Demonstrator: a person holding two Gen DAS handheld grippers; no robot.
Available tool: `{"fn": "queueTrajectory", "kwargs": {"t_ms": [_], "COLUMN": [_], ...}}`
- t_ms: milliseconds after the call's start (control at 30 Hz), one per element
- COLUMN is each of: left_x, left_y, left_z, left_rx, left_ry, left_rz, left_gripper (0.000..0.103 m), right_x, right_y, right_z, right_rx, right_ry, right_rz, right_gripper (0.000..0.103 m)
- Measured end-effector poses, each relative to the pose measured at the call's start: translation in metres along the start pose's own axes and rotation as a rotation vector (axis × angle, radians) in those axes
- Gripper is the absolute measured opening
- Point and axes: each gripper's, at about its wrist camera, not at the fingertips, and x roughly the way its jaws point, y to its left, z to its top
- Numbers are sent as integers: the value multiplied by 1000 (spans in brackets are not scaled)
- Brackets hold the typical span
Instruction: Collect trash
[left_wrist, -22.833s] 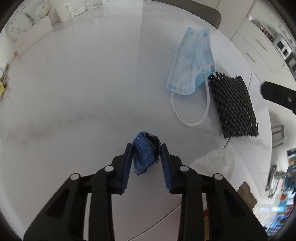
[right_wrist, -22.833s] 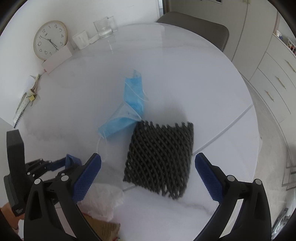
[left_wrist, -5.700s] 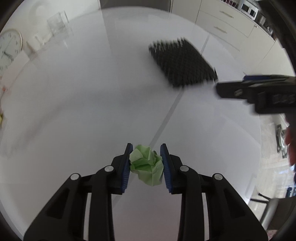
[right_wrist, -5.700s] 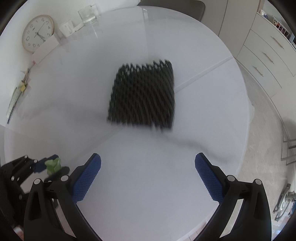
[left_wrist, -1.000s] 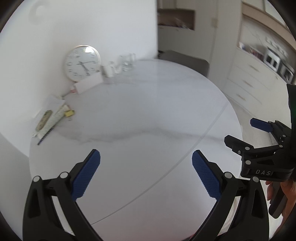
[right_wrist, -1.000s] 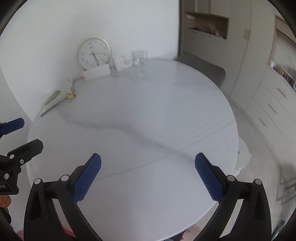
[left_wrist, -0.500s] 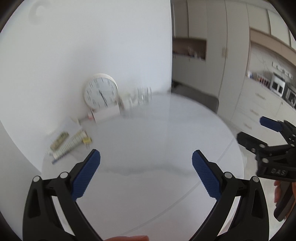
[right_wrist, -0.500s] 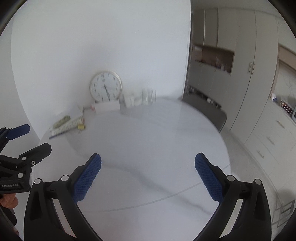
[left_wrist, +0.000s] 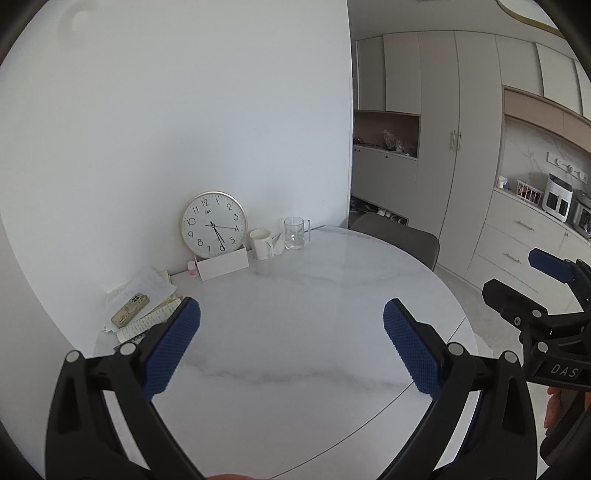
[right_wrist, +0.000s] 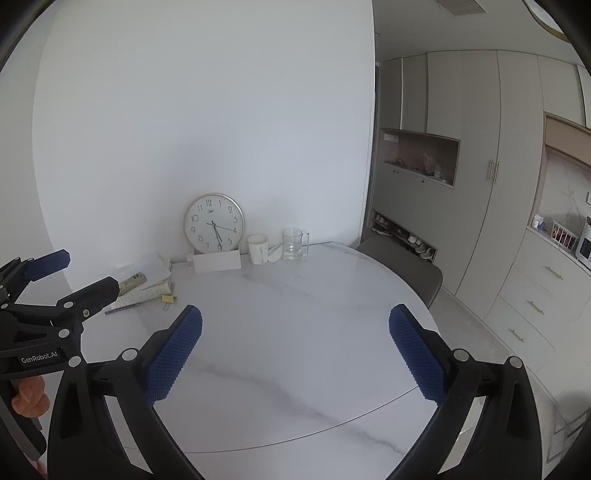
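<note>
White marble covers the round table (left_wrist: 295, 332) in the left wrist view, and the left gripper (left_wrist: 291, 343) hangs above it with its blue pads spread wide and nothing between them. Against the wall stands a clock (left_wrist: 213, 224); just right of the clock are a white cup (left_wrist: 260, 243) and a glass mug (left_wrist: 295, 232), and left of the clock lies a pile of papers (left_wrist: 140, 299) with a phone (left_wrist: 130, 310) on top. No trash shows on the table in this view. At the right edge the right gripper (left_wrist: 546, 280) appears from the side. From the right wrist view, the right gripper (right_wrist: 295, 350) is likewise spread wide and empty, and the clock's neighbours repeat; this view alone shows a yellow clip (right_wrist: 168, 298) below the papers. Any trash is out of sight, so its weight, softness and best grip point cannot be judged; the task looks finished or nearly so.
</note>
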Motion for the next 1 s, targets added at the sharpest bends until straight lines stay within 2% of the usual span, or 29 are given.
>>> {"fn": "queueTrajectory", "kwargs": {"t_ms": [400, 1000], "left_x": [9, 18], "left_y": [-1, -2], "left_z": [-11, -12], "left_rx": [-4, -4], "left_ry": [40, 62], "left_rz": [-3, -24], "left_gripper": [95, 95], "right_x": [3, 11], "right_y": [-7, -11], "right_z": [-12, -12], "right_rx": [23, 30], "right_ry": [34, 55], "right_rz": [-9, -24], "right_gripper": [101, 101]}}
